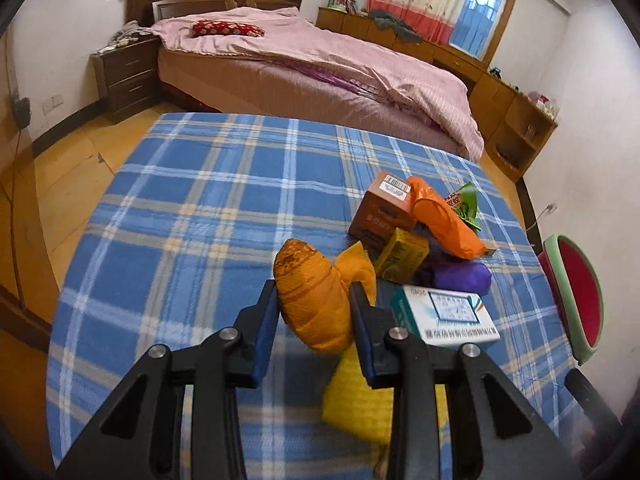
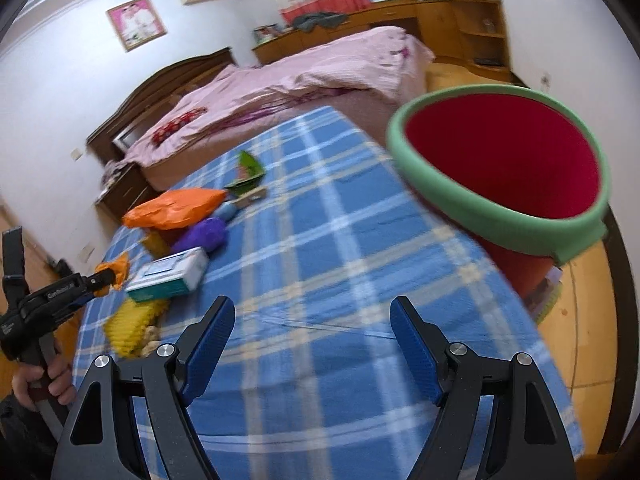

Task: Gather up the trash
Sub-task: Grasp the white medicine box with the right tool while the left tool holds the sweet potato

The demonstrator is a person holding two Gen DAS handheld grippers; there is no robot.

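My left gripper [image 1: 314, 294] is shut on an orange crumpled wrapper [image 1: 312, 300], held above the blue plaid table [image 1: 200, 208]. The left gripper also shows at the left of the right wrist view [image 2: 102, 280]. Behind it lies a trash pile: a brown box [image 1: 382, 210], an orange plastic bag [image 1: 444, 220], a yellow box [image 1: 402, 256], a purple bag [image 1: 460, 276], a white-green box [image 1: 448, 314] and a yellow foam sheet [image 1: 360, 396]. My right gripper [image 2: 312, 332] is open and empty over the table. A red bin with a green rim [image 2: 504, 160] stands off the table's right edge.
A bed with a pink cover [image 1: 320, 64] stands beyond the table. A dark nightstand [image 1: 124, 76] is at its left and wooden cabinets [image 1: 500, 96] run along the right wall. A green wrapper [image 2: 250, 168] lies at the far side of the pile.
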